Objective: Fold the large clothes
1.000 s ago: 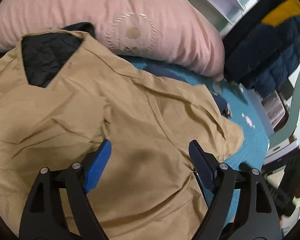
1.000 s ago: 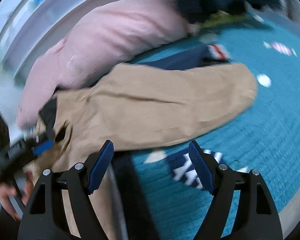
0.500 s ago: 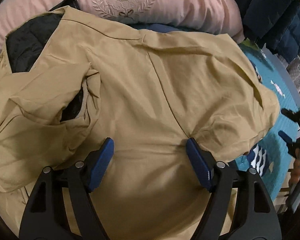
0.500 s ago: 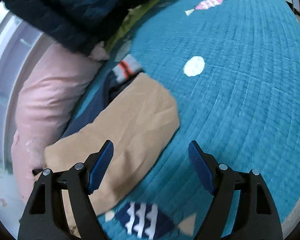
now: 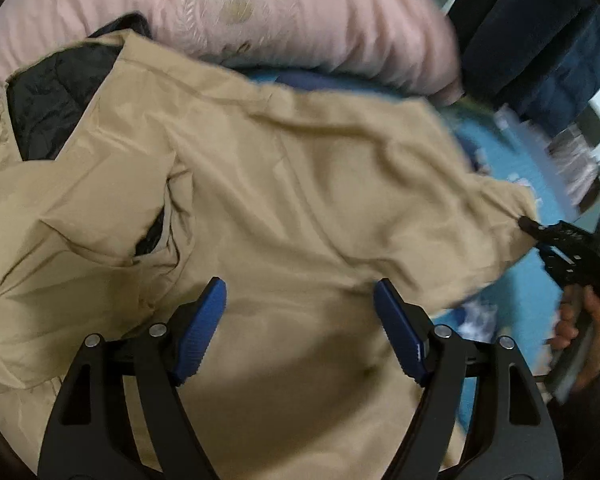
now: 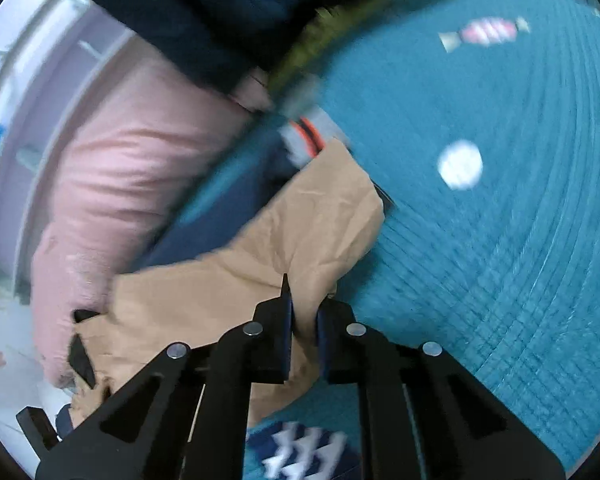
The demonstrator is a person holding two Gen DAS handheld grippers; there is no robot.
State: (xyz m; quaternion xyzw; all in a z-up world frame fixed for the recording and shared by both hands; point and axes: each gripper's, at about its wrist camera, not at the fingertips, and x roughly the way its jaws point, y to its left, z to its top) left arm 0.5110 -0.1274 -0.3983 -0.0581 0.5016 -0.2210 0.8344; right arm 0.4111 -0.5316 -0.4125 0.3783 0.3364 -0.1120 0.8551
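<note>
A large tan jacket (image 5: pixel 292 200) with black quilted lining (image 5: pixel 56 96) lies spread on a teal bedspread (image 6: pixel 500 240). My left gripper (image 5: pixel 300 308) is open and hovers just above the jacket's middle, holding nothing. My right gripper (image 6: pixel 304 320) is shut on the end of the jacket's sleeve (image 6: pixel 300 232), pinching the tan cloth between its pads. In the left wrist view the right gripper (image 5: pixel 560 252) shows at the right edge, clamped on the sleeve end.
A pink pillow (image 5: pixel 260 12) lies behind the jacket. A dark navy padded garment (image 5: pixel 540 48) is piled at the back right. A navy garment with an orange-striped cuff (image 6: pixel 304 140) lies under the sleeve.
My right gripper came down onto the sleeve end and closed on it. My left gripper stayed open over the jacket, shifting slightly.
</note>
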